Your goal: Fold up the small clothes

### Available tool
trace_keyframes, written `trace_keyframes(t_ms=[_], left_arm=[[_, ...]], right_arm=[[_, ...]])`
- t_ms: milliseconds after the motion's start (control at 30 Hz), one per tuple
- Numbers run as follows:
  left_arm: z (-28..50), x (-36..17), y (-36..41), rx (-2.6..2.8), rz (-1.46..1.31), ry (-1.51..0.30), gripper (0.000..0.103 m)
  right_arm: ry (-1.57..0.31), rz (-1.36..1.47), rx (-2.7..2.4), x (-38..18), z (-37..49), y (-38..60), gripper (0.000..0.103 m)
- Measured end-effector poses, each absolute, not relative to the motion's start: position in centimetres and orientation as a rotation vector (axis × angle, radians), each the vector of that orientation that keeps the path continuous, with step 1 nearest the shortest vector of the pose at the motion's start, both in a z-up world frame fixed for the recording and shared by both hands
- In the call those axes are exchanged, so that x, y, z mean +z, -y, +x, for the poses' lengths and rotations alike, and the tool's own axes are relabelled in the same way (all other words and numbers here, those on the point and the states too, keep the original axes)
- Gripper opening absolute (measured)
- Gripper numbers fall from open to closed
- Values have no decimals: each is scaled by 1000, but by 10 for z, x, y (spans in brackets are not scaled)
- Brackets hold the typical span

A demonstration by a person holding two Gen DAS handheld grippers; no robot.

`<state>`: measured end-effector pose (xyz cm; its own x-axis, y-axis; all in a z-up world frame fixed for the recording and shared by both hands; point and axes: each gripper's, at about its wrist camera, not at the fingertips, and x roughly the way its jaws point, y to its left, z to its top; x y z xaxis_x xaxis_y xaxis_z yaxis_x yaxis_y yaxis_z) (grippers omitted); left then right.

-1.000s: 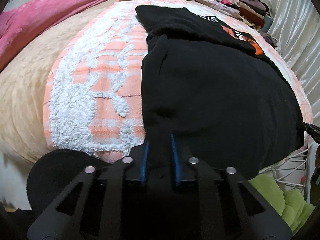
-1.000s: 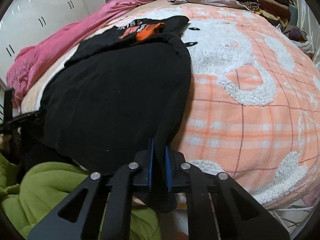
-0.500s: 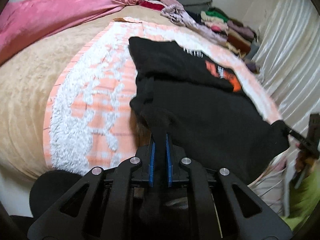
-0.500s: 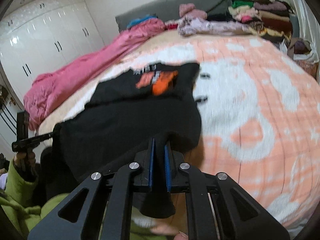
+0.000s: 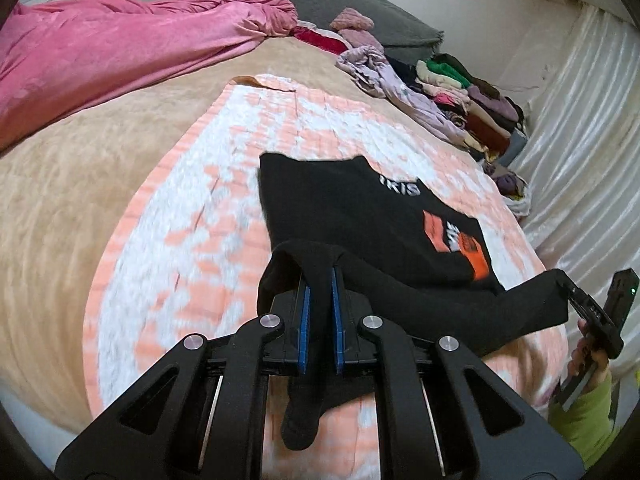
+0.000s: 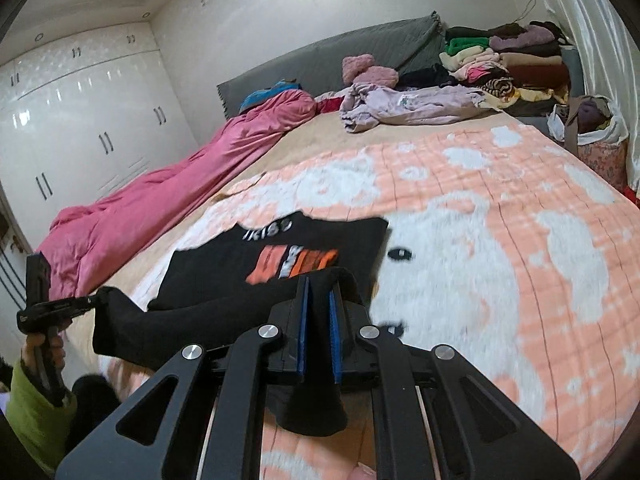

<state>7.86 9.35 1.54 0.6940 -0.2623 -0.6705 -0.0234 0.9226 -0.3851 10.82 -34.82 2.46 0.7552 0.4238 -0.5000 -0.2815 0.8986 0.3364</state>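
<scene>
Bedding fills both views: a peach-and-white fleece blanket (image 5: 200, 208) spread over a tan bedcover (image 5: 92, 152), and on it the black T-shirt (image 5: 360, 208) with its orange-and-white print facing up. Taking that shirt as the landmark and going from its left: a pink quilt (image 5: 112, 48) lies bunched well beyond the left edge, far enough to be no hindrance. At the shirt's near left corner the left gripper (image 5: 319, 280) is clamped on the hem, black cloth pinched between its blue pads and a tail hanging below. At the near right corner the right gripper (image 6: 319, 284) is likewise clenched on the hem, so the lower edge hangs lifted and stretched between the two, while the printed chest lies flat on the blanket. The step in hand looks like the bottom-to-top fold; the next move, I judge, calls for carrying both corners forward level and together, keeping the hem taut, and laying it square near the collar before letting go. Beyond the collar is bare blanket, ample room. To the far right of the shirt a lilac garment (image 6: 412, 106) and stacked folded clothes (image 6: 508, 60) sit by the headboard, well apart; the bed's right edge and a white curtain (image 5: 592, 128) are nearer, so drift that way is the risk.
</scene>
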Motion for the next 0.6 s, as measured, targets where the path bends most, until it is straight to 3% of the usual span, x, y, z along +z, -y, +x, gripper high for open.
trace_keyframes(t_ms=[600], left_arm=[[164,-25,-116,-96,-496,-890,7]], right_arm=[[-743,243,263,-19,217,337,9]])
